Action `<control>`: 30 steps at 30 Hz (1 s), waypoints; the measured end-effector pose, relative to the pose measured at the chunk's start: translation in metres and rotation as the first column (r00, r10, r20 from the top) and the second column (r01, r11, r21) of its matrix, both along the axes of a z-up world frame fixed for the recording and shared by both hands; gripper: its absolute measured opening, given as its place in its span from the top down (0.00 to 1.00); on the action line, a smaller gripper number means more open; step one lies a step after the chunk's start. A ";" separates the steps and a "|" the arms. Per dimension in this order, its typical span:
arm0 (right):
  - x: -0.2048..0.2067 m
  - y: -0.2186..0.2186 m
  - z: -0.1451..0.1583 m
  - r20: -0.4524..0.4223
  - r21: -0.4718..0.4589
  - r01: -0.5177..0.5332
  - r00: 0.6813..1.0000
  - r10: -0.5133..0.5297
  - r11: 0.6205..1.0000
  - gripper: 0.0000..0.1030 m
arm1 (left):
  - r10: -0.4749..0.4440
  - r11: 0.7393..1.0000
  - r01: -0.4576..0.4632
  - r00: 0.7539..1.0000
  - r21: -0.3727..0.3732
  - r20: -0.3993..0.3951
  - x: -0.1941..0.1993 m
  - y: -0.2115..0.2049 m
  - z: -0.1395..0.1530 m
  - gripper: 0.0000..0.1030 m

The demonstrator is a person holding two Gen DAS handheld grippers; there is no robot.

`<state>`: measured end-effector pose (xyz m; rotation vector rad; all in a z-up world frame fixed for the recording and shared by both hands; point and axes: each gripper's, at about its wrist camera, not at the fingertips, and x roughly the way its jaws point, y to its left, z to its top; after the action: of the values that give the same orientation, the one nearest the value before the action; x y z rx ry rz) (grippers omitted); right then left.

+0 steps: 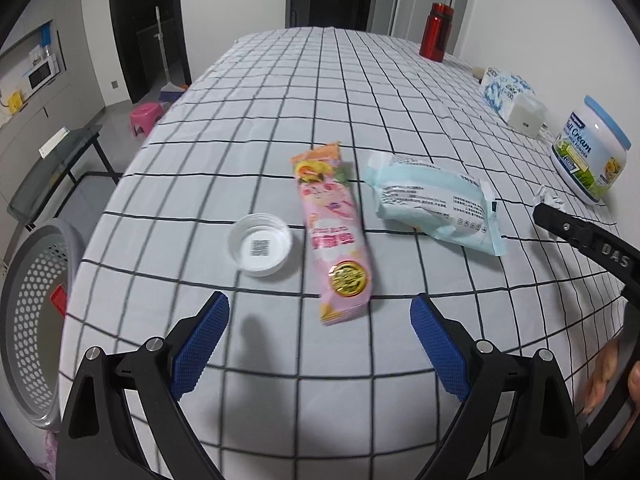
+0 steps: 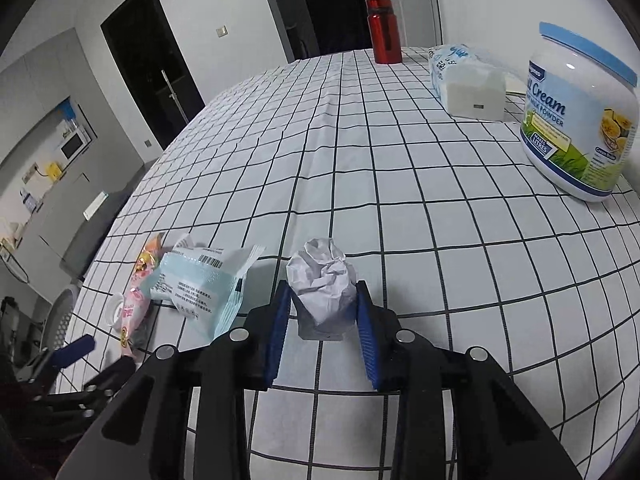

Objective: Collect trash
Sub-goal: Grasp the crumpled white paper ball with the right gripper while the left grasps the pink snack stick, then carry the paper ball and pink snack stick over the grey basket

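My right gripper [image 2: 323, 288] is shut on a crumpled white paper ball [image 2: 324, 276], both blue pads pressing its sides, low over the checked tablecloth [image 2: 400, 200]. The same ball [image 1: 549, 198] shows at that gripper's tip in the left wrist view. My left gripper [image 1: 320, 302] stands open just above the cloth. The near end of a pink snack wrapper [image 1: 334, 236] lies between its fingertips, untouched. A pale blue wipes packet [image 1: 436, 204] lies right of the wrapper, a white plastic lid [image 1: 260, 246] to its left. A grey perforated basket [image 1: 36, 320] sits below the table's left edge.
Along the right side of the table stand a milk powder tub [image 2: 580, 112], a white box [image 2: 474, 96] with a tissue pack behind it, and a red bottle [image 2: 384, 30]. A hand [image 1: 612, 376] holds the right gripper's handle. A glass side table [image 1: 56, 172] stands left.
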<state>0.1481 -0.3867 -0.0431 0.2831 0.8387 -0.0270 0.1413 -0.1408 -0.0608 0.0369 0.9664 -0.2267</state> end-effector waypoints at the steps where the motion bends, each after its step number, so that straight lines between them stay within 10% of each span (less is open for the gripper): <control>1: -0.001 0.000 0.001 0.002 0.002 0.001 1.000 -0.001 1.000 0.69 | -0.001 1.000 0.001 1.000 0.003 -0.002 0.001 -0.003 -0.001 0.13; 11: -0.008 -0.006 0.011 0.035 0.020 0.006 0.999 -0.007 1.000 0.69 | -0.009 1.000 0.009 1.000 0.026 -0.008 0.011 -0.023 -0.008 0.31; 18: -0.008 -0.005 0.011 0.036 0.019 0.001 0.999 -0.001 1.000 0.69 | -0.023 0.999 0.023 1.000 0.031 0.011 0.010 -0.028 -0.004 0.71; 30: -0.007 -0.004 0.010 0.038 0.017 0.000 0.999 -0.001 1.000 0.69 | -0.044 0.999 0.043 0.998 0.022 0.044 -0.016 -0.015 0.007 0.78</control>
<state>0.1406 -0.3912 -0.0330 0.2992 0.8016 -0.0152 0.1257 -0.1554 -0.0536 0.0818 0.9248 -0.2550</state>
